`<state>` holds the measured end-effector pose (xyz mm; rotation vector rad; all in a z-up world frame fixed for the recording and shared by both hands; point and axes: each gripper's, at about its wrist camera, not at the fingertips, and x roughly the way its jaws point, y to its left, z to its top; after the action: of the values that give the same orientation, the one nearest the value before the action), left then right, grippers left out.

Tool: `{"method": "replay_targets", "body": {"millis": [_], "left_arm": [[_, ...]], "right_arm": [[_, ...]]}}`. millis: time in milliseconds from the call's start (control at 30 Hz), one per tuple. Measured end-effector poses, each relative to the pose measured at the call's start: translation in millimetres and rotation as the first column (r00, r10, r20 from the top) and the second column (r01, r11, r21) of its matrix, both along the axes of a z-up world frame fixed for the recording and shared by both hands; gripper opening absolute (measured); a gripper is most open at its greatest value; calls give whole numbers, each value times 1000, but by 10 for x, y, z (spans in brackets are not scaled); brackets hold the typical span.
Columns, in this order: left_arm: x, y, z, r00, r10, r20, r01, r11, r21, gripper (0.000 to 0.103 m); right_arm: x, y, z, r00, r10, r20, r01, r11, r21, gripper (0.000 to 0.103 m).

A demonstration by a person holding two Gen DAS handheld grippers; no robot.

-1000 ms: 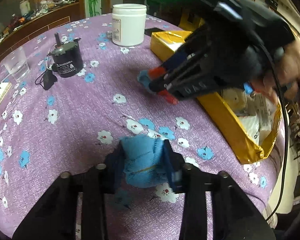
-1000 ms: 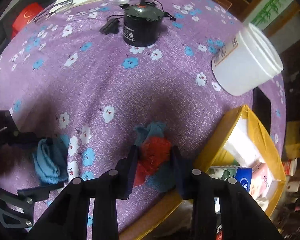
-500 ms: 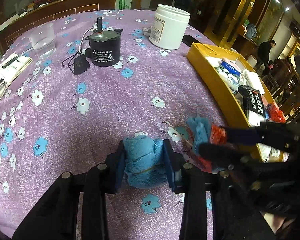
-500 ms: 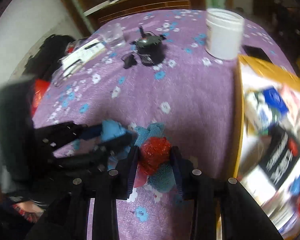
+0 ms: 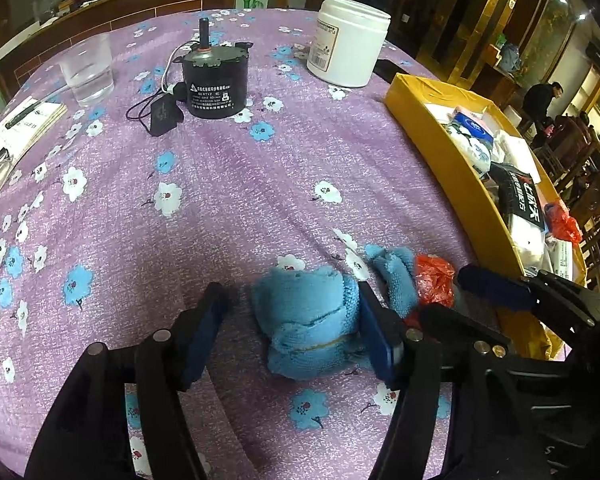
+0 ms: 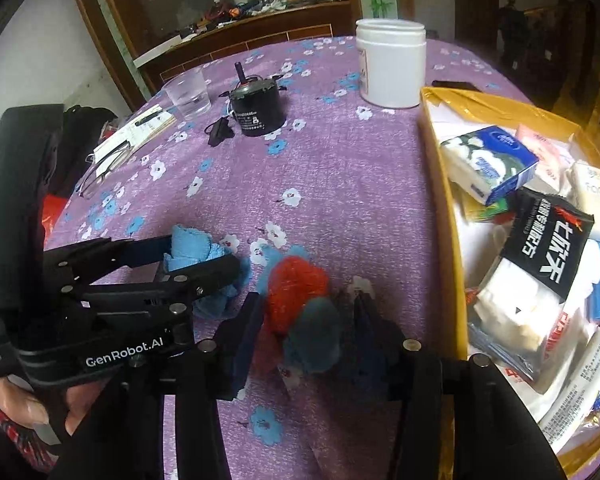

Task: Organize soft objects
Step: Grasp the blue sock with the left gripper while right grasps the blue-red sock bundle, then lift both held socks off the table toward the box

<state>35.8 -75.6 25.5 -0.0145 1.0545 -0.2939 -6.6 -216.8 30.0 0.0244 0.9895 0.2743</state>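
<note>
A rolled light-blue cloth lies on the purple flowered tablecloth between the fingers of my left gripper. Its jaws are opening: the left finger stands clear and the right finger still touches the roll. Just to its right lies a red and teal bundle, inside my right gripper, whose jaws are also opening, with a gap on the right side. The two bundles sit side by side near the table's front edge. The right wrist view shows the left gripper around the blue cloth.
A yellow box full of tissue packs and packets runs along the right. Farther back stand a white jar, a black motor with its cable, a water glass and a booklet. A hand grips the left tool.
Both grippers have widened their jaws and loosened off their bundles. The right gripper swung in beside the left one, and the two bundles now rest next to each other on the cloth.
</note>
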Motion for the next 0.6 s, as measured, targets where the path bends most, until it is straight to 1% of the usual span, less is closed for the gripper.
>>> {"method": "replay_targets", "body": {"millis": [100, 133, 233, 267, 333, 433, 533, 600], "left_arm": [[-31, -40, 17, 999, -9, 31, 7, 999, 50, 64], [-48, -63, 25, 999, -17, 42, 14, 997, 70, 64], [-69, -73, 45, 998, -38, 50, 33, 995, 98, 64], [-77, -76, 43, 997, -54, 46, 49, 993, 105, 64], [-98, -82, 44, 996, -75, 44, 70, 991, 111, 64], [-118, -118, 38, 994, -105, 43, 99, 988, 122, 64], [-105, -83, 46, 993, -118, 22, 116, 990, 84, 64], [-108, -85, 43, 992, -125, 8, 124, 990, 73, 64]], "right_arm": [[-16, -5, -13, 1000, 0, 17, 0, 1000, -10, 50], [-9, 17, -24, 1000, 4, 18, -4, 1000, -21, 48], [-12, 52, -35, 999, 28, 16, -27, 999, -44, 40], [-7, 57, -41, 999, 32, 13, -32, 998, -46, 40], [5, 81, -51, 999, 52, 7, -51, 997, -64, 41], [3, 97, -72, 997, 73, 4, -72, 995, -74, 36], [-7, 72, -61, 998, 68, 14, -67, 996, -62, 32], [-14, 41, -35, 998, 54, 27, -52, 998, -46, 32]]}}
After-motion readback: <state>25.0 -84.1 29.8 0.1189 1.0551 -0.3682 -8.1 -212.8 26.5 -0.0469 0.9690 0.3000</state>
